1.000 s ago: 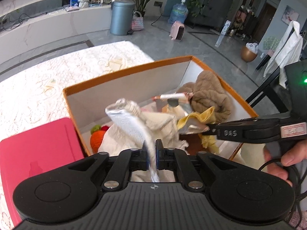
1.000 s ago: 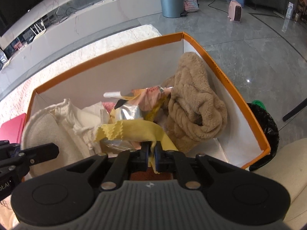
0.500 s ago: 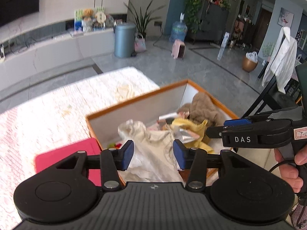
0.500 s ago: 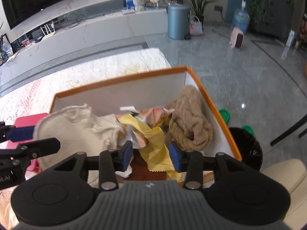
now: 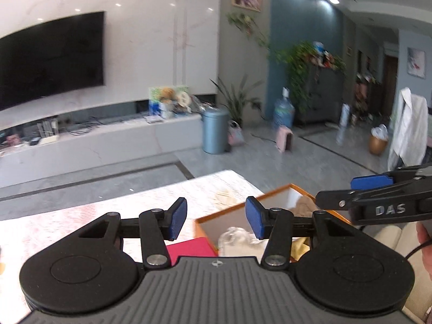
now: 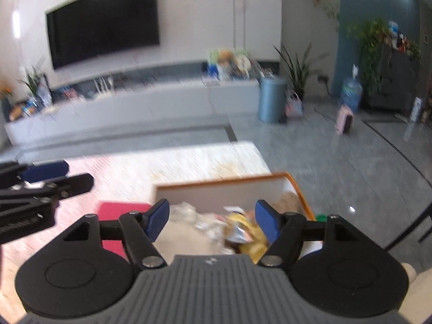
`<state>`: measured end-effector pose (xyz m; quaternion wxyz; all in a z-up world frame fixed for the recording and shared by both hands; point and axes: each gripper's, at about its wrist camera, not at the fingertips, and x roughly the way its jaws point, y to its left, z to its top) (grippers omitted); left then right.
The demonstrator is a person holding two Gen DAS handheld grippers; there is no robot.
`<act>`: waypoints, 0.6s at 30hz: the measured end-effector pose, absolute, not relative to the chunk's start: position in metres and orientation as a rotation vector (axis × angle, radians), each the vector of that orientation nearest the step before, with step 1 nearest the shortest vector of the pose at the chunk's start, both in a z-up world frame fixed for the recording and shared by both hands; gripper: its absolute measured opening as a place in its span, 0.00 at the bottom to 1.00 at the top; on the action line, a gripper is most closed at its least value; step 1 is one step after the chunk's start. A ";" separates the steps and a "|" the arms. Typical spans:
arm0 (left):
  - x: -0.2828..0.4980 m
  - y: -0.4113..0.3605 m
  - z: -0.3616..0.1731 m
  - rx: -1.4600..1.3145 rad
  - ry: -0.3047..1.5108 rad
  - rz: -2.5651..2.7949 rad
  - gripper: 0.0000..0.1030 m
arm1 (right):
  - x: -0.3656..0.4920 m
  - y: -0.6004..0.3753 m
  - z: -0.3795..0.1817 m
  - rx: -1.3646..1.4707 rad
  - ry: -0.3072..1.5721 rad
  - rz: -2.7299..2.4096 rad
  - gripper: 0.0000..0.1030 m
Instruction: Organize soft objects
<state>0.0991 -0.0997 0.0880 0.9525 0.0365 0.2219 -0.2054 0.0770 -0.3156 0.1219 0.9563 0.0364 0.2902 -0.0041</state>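
Observation:
An orange-rimmed cardboard box (image 5: pixel 237 210) (image 6: pixel 221 182) stands on the patterned table, holding soft things: a cream cloth (image 5: pixel 237 245) (image 6: pixel 183 240), a yellow cloth (image 6: pixel 251 239) (image 5: pixel 298 247) and a brown fuzzy garment (image 6: pixel 290 201) (image 5: pixel 303 205). My left gripper (image 5: pixel 216 220) is raised above and behind the box; its jaws are opening with nothing between them. My right gripper (image 6: pixel 212 221) hangs above the box, jaws opening too and holding nothing. Each gripper shows at the edge of the other's view, the right gripper (image 5: pixel 359 191) and the left gripper (image 6: pixel 54 175).
A red flat item (image 5: pixel 191 248) (image 6: pixel 118 208) lies on the table left of the box. Beyond the table are grey floor, a low TV bench, a blue bin (image 5: pixel 214 131) and plants. A hand (image 5: pixel 425 240) holds the right gripper.
Both grippers let go of the cloths, which dropped into the box. Both opened and rose up and back, tilting toward level, so the room now fills the views.

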 end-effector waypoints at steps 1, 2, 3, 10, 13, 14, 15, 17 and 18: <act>0.094 -0.094 0.090 0.072 0.439 -0.395 0.61 | 0.069 -0.307 0.127 0.086 0.560 -0.002 0.69; 0.087 -0.088 0.092 0.079 0.422 -0.370 0.62 | 0.061 -0.299 0.130 0.094 0.531 0.002 0.69; 0.080 -0.083 0.093 0.092 0.404 -0.346 0.64 | 0.053 -0.291 0.132 0.096 0.505 0.007 0.69; 0.043 -0.055 0.085 0.161 0.320 -0.150 0.78 | 0.008 -0.233 0.113 0.081 0.403 -0.002 0.74; 0.034 -0.041 0.075 0.124 0.306 -0.127 0.79 | -0.004 -0.212 0.093 0.059 0.380 -0.059 0.75; 0.032 -0.036 0.072 0.105 0.308 -0.131 0.79 | -0.007 -0.206 0.087 0.056 0.382 -0.074 0.75; 0.031 -0.033 0.068 0.085 0.310 -0.126 0.79 | -0.009 -0.200 0.082 0.058 0.385 -0.080 0.75; 0.029 -0.026 0.059 0.048 0.324 -0.107 0.84 | -0.011 -0.192 0.072 0.062 0.390 -0.073 0.75; 0.029 -0.021 0.055 0.037 0.336 -0.098 0.87 | -0.012 -0.189 0.069 0.062 0.391 -0.071 0.76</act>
